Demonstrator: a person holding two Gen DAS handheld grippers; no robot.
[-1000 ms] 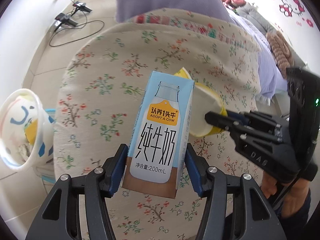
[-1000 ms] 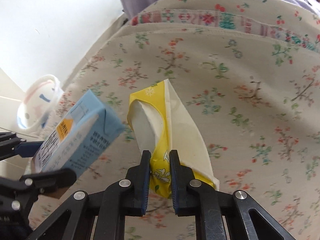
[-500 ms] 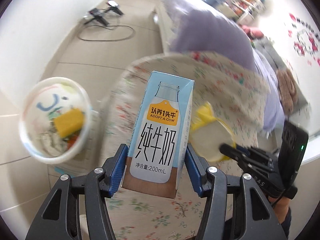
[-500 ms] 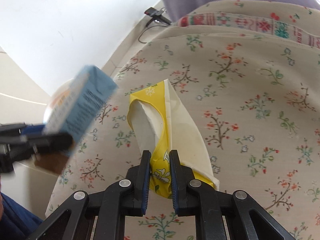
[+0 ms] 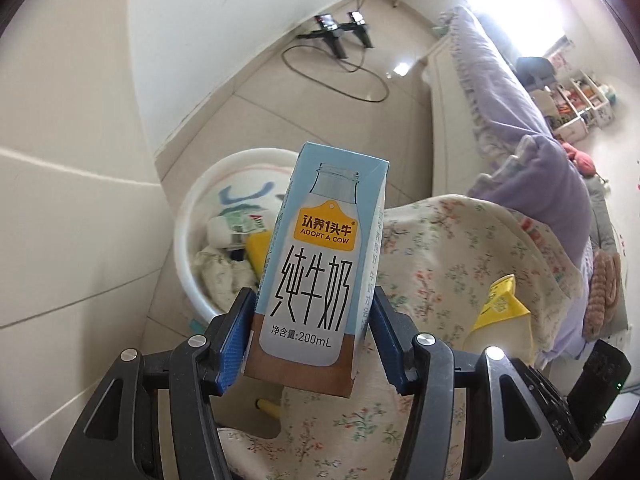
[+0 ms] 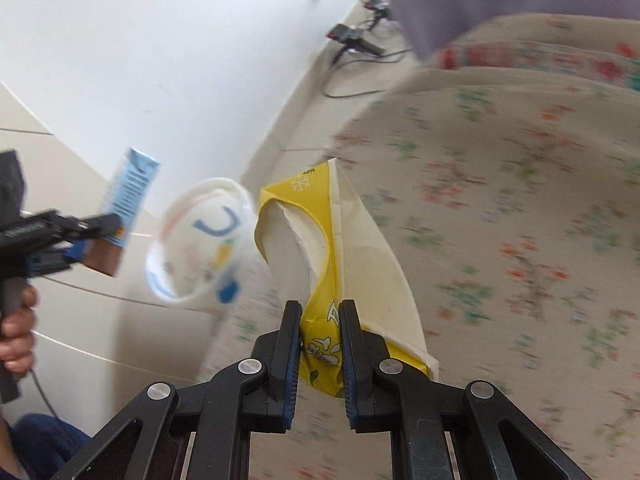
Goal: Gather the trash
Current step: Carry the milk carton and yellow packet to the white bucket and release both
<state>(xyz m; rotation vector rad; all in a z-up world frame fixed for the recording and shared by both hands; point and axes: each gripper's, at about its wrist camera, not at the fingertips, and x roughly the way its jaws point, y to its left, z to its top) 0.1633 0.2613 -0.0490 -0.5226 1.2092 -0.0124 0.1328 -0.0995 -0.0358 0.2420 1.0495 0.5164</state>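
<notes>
My left gripper (image 5: 312, 320) is shut on a light blue milk carton (image 5: 320, 264), held upright between the blue pads. Behind the carton stands a white trash bin (image 5: 192, 240) on the floor, with several pieces of trash inside. My right gripper (image 6: 319, 320) is shut on a yellow and cream paper wrapper (image 6: 320, 240), lifted above the floral cloth (image 6: 500, 220). The right wrist view shows the milk carton (image 6: 128, 200) held to the left of the trash bin (image 6: 192, 240). The wrapper (image 5: 500, 312) shows at the right of the left wrist view.
A floral cloth (image 5: 460, 260) covers a rounded surface beside a bed with purple bedding (image 5: 520, 120). Cables and black devices (image 5: 340, 36) lie on the tiled floor by the white wall. A person's hand (image 6: 16, 320) grips the left tool's handle.
The left gripper has swung left off the floral cloth with the carton and rolled, bringing the bin behind the carton. The right gripper has shifted left with the wrapper toward the cloth's edge.
</notes>
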